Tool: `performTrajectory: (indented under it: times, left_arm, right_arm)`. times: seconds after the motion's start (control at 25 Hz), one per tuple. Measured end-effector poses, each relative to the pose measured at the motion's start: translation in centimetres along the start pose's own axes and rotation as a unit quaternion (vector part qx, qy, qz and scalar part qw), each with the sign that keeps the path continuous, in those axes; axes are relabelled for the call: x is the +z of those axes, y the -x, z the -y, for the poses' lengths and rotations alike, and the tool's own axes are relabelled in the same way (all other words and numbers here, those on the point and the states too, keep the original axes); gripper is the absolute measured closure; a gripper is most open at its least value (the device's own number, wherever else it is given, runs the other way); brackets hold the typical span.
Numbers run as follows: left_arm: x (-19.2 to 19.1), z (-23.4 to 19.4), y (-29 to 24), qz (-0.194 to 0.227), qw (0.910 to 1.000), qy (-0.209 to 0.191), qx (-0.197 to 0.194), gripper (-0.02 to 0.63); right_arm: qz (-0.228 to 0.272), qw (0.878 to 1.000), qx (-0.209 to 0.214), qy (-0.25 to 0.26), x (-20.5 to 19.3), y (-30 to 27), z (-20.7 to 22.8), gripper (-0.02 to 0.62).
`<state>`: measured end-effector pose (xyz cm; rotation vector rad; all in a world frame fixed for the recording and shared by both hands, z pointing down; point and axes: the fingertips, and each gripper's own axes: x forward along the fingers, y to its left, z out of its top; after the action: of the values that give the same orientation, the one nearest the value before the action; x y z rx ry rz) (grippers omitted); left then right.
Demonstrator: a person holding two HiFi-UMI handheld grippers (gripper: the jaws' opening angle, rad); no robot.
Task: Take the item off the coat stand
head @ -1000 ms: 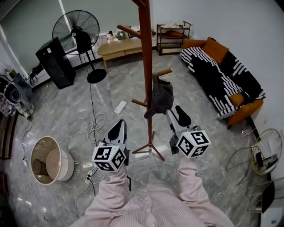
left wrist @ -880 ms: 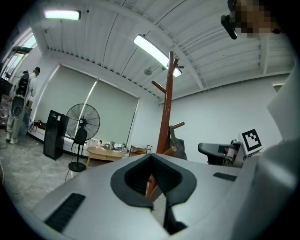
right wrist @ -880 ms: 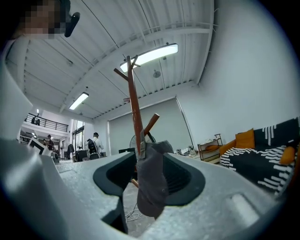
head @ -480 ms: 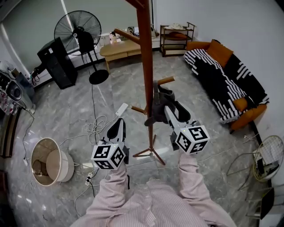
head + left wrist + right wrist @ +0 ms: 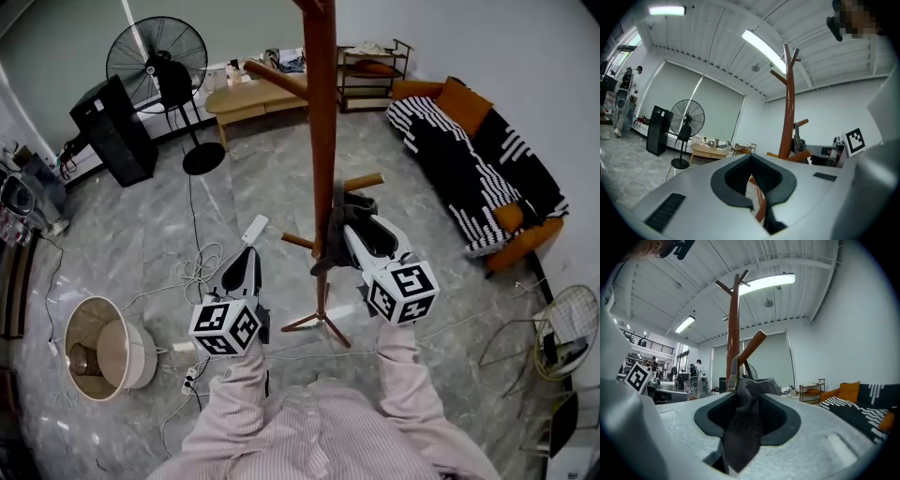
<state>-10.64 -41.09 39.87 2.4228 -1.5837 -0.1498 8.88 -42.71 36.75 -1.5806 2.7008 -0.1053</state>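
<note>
A tall brown coat stand [image 5: 319,112] rises in front of me. A dark grey cap [image 5: 339,217] hangs from its lower right peg [image 5: 364,181]. My right gripper [image 5: 361,230] reaches up to the cap and is shut on its hanging brim. In the right gripper view the cap [image 5: 750,399] fills the gap between the jaws, under the peg [image 5: 752,345] and beside the stand's trunk [image 5: 733,333]. My left gripper [image 5: 246,267] hovers left of the stand's base, shut and holding nothing. The left gripper view shows the stand [image 5: 789,108] ahead to the right.
The stand's feet [image 5: 319,323] spread on the marble floor. Cables and a power strip [image 5: 202,267] lie to the left, with a round bin [image 5: 98,342] nearby. A fan [image 5: 159,61], black speaker [image 5: 111,117], low table [image 5: 248,94], shelf [image 5: 370,70] and sofa [image 5: 478,159] ring the room.
My right gripper has moved forward and up along the stand until the cap's brim sits between its jaws. The left gripper has barely shifted.
</note>
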Motion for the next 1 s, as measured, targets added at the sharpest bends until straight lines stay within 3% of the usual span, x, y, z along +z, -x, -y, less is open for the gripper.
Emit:
performTrajectory:
  times: [0.16, 0.32, 0.64, 1.0]
  left_arm:
    - [0.2, -0.8, -1.1, -0.005, 1.0000, 0.002, -0.008, 0.604]
    - [-0.1, -1.2, -1.6, -0.009, 0.9999, 0.003, -0.013, 0.604]
    - [-0.1, -1.8, -1.8, -0.012, 0.9995, 0.006, -0.027, 0.604]
    - [-0.5, -1.4, -2.1, -0.015, 0.9986, 0.007, -0.051, 0.604]
  right_arm:
    - [-0.007, 1.000, -0.006, 0.025, 0.0, -0.9, -0.1, 0.477]
    - [-0.014, 0.999, -0.010, 0.038, -0.4, -1.4, -0.3, 0.562]
    - [-0.008, 1.000, -0.022, 0.019, -0.3, -1.2, -0.6, 0.581]
    - [0.011, 0.998, -0.054, 0.033, 1.0, 0.3, -0.4, 0.583]
